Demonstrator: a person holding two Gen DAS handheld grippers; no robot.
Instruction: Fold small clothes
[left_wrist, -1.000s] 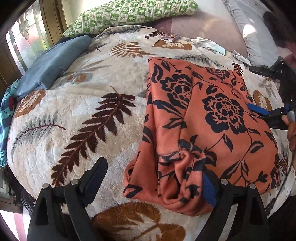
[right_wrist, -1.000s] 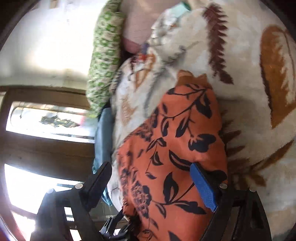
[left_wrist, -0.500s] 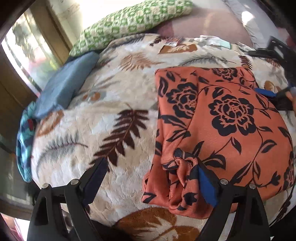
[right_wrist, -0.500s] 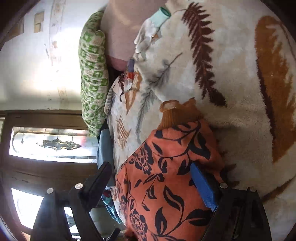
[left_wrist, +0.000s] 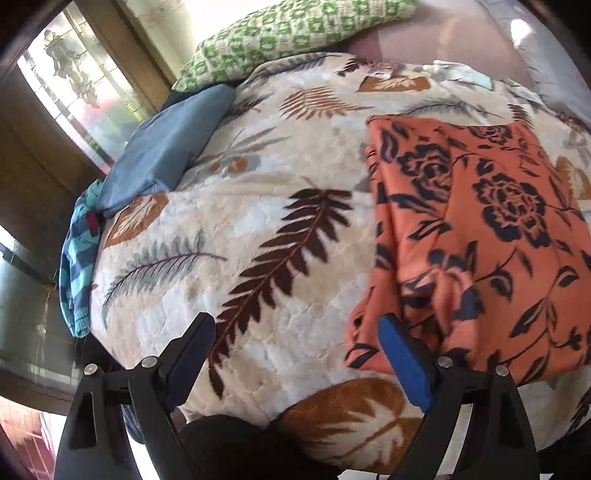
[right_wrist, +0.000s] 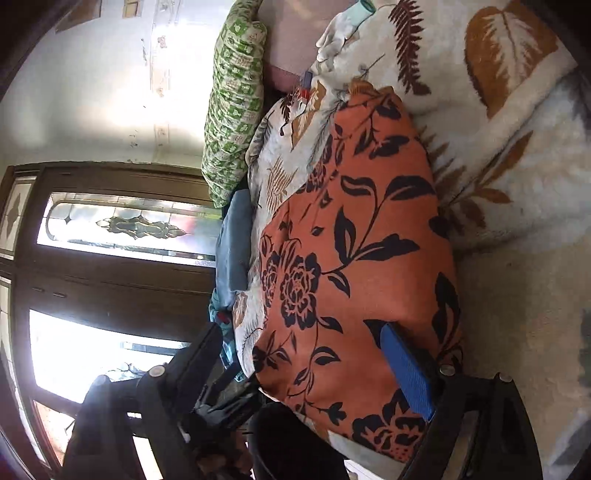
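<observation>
Soft orange floral garment (left_wrist: 480, 236) folded on plush blanket (left_wrist: 258, 177)

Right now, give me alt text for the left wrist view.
An orange floral garment, folded, lies on a leaf-print blanket. The open left gripper hovers at its near edge, holding nothing. A green pillow and blue cloth lie beyond.

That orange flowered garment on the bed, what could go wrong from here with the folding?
The orange garment has a bunched, twisted corner by the left hand-held gripper; a grab there may lock in the crumple rather than a flat fold. It also lies near the blanket's front edge, so a pull that way could drag it off. Both grippers are open, and the plush blanket might get pinched along with the cloth.
</observation>
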